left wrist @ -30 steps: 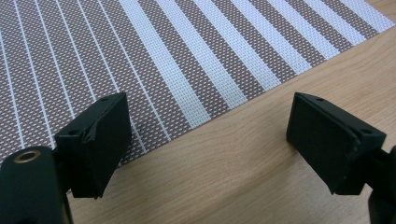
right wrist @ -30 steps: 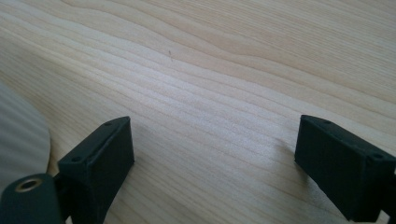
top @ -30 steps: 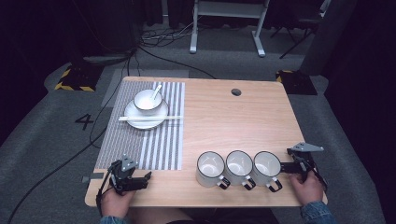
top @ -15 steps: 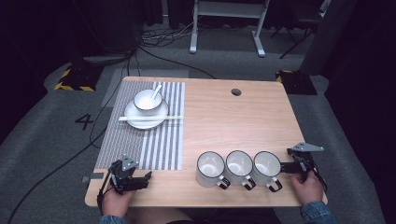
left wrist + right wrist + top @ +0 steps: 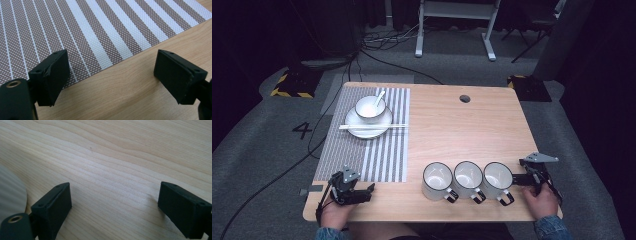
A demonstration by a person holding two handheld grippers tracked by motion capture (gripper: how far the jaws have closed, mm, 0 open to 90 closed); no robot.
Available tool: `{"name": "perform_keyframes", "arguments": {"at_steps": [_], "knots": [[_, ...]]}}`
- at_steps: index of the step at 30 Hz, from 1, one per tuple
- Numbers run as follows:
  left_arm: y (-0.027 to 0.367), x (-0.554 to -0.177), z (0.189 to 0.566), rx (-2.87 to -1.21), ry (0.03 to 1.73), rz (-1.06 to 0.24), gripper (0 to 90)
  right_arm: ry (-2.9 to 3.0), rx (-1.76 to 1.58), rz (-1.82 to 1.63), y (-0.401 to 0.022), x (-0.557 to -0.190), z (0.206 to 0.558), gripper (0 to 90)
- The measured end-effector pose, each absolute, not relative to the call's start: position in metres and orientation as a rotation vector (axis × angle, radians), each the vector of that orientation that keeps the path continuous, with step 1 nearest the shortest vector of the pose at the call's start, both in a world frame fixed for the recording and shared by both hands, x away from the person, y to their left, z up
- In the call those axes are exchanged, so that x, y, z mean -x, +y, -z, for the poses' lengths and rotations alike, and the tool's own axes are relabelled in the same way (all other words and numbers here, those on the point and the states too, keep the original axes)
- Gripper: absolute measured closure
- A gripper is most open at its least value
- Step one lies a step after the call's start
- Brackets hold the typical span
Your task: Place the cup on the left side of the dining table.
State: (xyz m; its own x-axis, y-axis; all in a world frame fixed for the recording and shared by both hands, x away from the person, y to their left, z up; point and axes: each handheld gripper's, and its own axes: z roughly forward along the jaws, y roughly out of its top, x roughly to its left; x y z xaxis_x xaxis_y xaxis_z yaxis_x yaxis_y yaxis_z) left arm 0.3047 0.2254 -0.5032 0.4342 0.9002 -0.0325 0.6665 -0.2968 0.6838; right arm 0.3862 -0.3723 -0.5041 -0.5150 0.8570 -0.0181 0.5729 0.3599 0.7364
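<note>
Wooden table [image 5: 452, 130] bears three mugs [image 5: 468, 178] beside the right gripper [image 5: 523, 179].

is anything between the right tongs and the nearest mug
Nothing visible. The right tongs sit open on bare table just right of the rightmost mug, whose handle points toward the person.

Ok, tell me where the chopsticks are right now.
In the high view the chopsticks lie level across the front of the white plate, just before the bowl with its spoon, on the striped placemat at the table's far left.
</note>
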Motion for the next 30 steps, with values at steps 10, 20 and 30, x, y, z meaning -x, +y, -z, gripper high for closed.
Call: {"name": "perform_keyframes", "arguments": {"at_steps": [10, 20, 30], "knots": [[0.235, -0.298, 0.493, -1.914, 1.297, -0.540, 11.8, 2.226, -1.247, -0.964, -0.372, -0.386, 0.504, 11.9], [0.221, -0.282, 0.468, -1.765, 1.199, -0.604, 8.3, 2.226, -1.248, -0.964, -0.372, -0.386, 0.504, 11.9], [0.197, -0.276, 0.448, -1.707, 1.148, -0.637, 9.8, 2.226, -1.248, -0.965, -0.372, -0.386, 0.504, 11.9]]}}
